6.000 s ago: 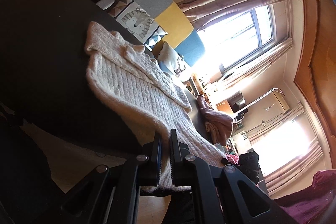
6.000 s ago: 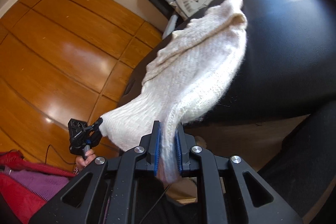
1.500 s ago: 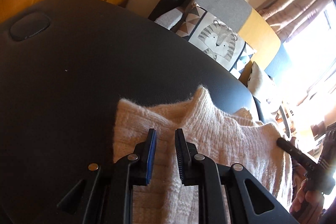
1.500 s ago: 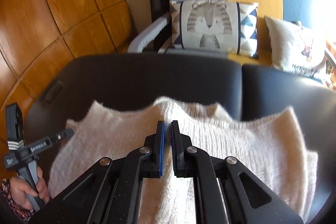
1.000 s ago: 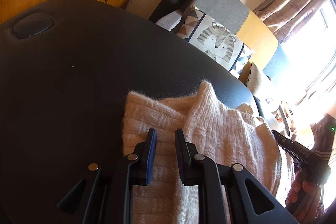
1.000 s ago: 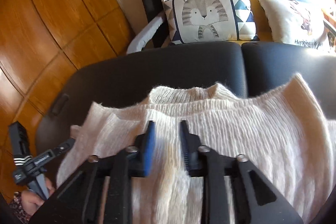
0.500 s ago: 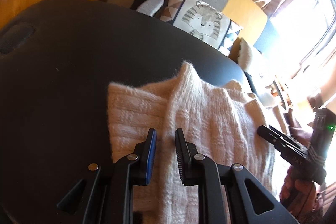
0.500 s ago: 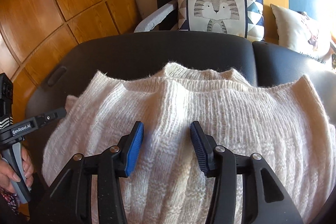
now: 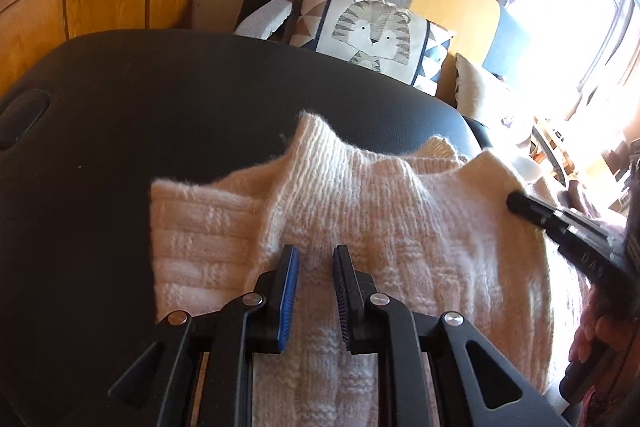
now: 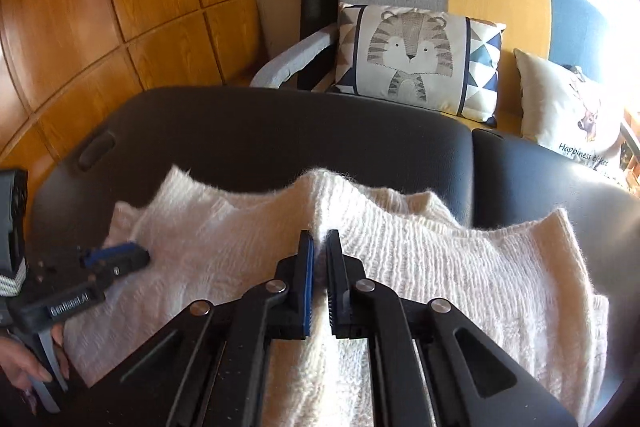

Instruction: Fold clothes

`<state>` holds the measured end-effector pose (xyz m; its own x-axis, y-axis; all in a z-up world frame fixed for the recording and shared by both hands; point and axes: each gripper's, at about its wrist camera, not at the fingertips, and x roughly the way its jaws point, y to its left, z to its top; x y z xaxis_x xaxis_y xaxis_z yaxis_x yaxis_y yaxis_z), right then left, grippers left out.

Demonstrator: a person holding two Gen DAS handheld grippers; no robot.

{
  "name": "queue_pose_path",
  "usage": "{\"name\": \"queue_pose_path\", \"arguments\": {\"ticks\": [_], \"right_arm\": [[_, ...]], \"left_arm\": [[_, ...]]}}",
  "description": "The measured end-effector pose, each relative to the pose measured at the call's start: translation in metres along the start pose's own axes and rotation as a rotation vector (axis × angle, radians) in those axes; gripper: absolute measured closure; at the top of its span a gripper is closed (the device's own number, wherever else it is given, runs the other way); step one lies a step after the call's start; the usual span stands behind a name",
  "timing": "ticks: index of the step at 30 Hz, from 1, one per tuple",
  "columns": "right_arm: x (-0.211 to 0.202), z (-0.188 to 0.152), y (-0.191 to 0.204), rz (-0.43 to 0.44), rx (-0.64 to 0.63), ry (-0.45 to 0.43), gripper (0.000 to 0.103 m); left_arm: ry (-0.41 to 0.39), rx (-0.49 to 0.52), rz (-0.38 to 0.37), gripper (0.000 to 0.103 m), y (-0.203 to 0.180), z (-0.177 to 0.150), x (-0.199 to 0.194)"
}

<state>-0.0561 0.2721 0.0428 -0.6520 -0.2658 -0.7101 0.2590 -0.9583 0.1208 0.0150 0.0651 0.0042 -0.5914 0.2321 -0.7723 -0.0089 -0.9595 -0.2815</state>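
A cream knitted sweater (image 9: 360,211) lies folded on the black padded table (image 9: 160,99). It also shows in the right wrist view (image 10: 460,267). My left gripper (image 9: 314,259) is open and hovers just over the sweater near its left part, holding nothing. My right gripper (image 10: 319,243) is shut on a raised ridge of the sweater at its middle. The left gripper also shows in the right wrist view (image 10: 116,259) at the sweater's left edge. The right gripper shows in the left wrist view (image 9: 520,205) at the sweater's right side.
The black table (image 10: 280,131) has a seam at the right (image 10: 468,167) and a recessed handle (image 10: 96,149) at the left. Behind it stands a sofa with a tiger cushion (image 10: 412,59) and a white cushion (image 10: 568,111). Wood panelling (image 10: 100,7) covers the left wall.
My right gripper was open half a second ago and has now shut on a pinch of the sweater's middle. My left gripper stays open over the sweater's left part.
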Motion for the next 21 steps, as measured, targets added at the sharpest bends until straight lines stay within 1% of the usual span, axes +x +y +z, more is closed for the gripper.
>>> {"name": "queue_pose_path", "arguments": {"ticks": [3, 4, 6, 7, 11, 12, 14, 16, 18, 21], "right_arm": [[0.005, 0.005, -0.005, 0.005, 0.026, 0.002, 0.098], [0.007, 0.006, -0.006, 0.005, 0.030, 0.000, 0.098], [0.013, 0.005, -0.008, 0.009, 0.038, -0.003, 0.098], [0.017, 0.004, -0.009, 0.010, 0.041, 0.007, 0.098], [0.039, -0.003, -0.009, 0.012, 0.051, 0.059, 0.098], [0.040, -0.004, -0.008, 0.010, 0.044, 0.058, 0.098], [0.043, -0.005, -0.005, 0.003, 0.029, 0.055, 0.098], [0.046, -0.005, -0.003, -0.002, 0.011, 0.068, 0.097], [0.048, -0.005, -0.002, -0.004, -0.002, 0.086, 0.095], [0.041, -0.001, 0.000, -0.006, -0.006, 0.100, 0.092]], "left_arm": [[0.003, -0.020, 0.000, 0.085, 0.004, -0.004, 0.001], [-0.010, -0.034, 0.001, 0.085, 0.006, -0.003, -0.003], [-0.079, -0.068, -0.002, 0.085, 0.012, -0.007, -0.015], [-0.130, -0.086, 0.018, 0.085, 0.015, -0.010, -0.025], [-0.237, -0.148, 0.067, 0.085, 0.031, -0.024, -0.043], [-0.208, -0.156, 0.066, 0.085, 0.034, -0.027, -0.037], [-0.111, -0.163, 0.043, 0.085, 0.037, -0.033, -0.020], [-0.099, -0.162, 0.028, 0.085, 0.038, -0.040, -0.016], [-0.120, -0.162, 0.026, 0.085, 0.036, -0.042, -0.020], [-0.112, -0.196, 0.013, 0.085, 0.039, -0.041, -0.025]]}}
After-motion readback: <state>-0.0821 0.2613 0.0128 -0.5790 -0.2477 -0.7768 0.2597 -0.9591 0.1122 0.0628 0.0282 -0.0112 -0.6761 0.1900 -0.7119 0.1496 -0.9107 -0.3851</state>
